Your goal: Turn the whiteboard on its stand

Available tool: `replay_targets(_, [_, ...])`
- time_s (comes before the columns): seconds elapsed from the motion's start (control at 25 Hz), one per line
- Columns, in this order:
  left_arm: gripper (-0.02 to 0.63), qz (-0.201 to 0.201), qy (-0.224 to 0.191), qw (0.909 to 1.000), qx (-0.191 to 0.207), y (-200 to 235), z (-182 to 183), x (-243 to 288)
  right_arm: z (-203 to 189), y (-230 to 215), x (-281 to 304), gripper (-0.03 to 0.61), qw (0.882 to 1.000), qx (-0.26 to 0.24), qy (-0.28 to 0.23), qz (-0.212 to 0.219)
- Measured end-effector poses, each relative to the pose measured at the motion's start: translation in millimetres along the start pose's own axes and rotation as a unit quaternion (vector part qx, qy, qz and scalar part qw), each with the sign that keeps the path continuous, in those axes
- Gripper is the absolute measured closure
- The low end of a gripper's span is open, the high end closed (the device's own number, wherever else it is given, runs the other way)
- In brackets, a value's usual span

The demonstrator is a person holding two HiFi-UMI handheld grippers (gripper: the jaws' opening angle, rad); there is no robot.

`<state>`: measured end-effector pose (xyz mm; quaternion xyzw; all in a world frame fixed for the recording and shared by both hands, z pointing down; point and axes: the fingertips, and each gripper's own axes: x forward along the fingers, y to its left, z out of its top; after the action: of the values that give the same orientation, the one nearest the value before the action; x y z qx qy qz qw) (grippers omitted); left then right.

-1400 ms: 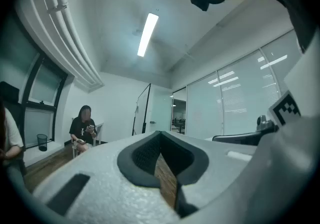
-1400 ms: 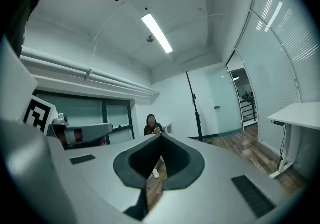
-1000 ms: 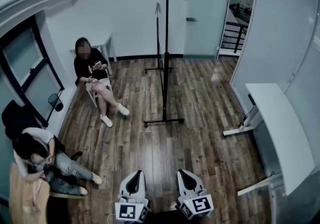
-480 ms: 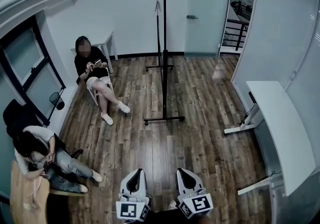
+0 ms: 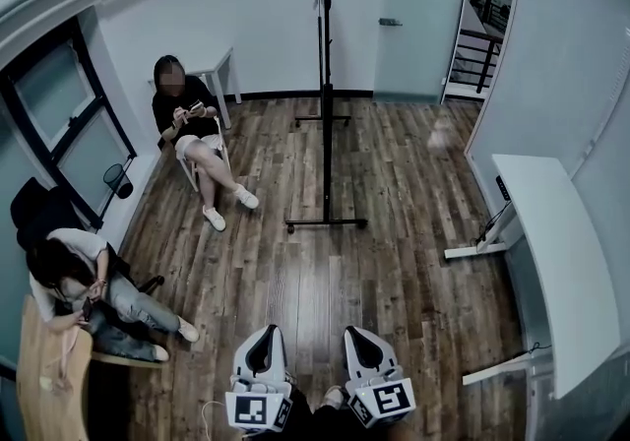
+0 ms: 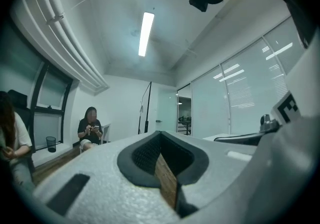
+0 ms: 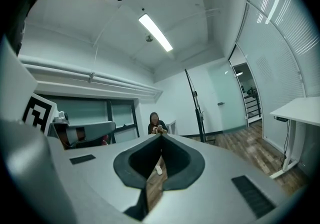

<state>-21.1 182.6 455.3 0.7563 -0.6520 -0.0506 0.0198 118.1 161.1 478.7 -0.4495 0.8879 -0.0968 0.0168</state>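
1. Whiteboard [image 5: 323,26] is standing edge-on on its wheeled stand [image 5: 326,222] at 12 o'clock, well apart from both grippers.
2. Left gripper [image 5: 265,331] is pointing toward it, jaws closed together, gripping nothing.
3. Right gripper [image 5: 355,331] is sitting just beside the left, jaws likewise pressed together, empty.
4. A person [image 5: 187,124] is sitting at 10 o'clock; white desk [image 5: 551,252] at 3 o'clock.

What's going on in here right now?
A person holds a pair of tongs in each hand, low in front. The left tongs and right tongs are both shut and empty. They face the whiteboard, which is edge-on on its stand across the wooden floor and not yet touched. A seated person and a second seated person are at the left.
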Motion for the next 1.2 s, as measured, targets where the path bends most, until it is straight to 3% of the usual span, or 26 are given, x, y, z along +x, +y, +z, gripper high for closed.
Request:
replay_targets(0.56, [0.601,-0.005,0.013,0.9998,-0.012,10,-25,73,-10,-48,56,0.569,1.0,-0.007,0.019,-0.018])
replay_targets(1.2, [0.601,-0.039,0.025,0.9985,-0.029,117,-21,251,11,-90,253,0.569,0.998,-0.021,0.026,-0.055])
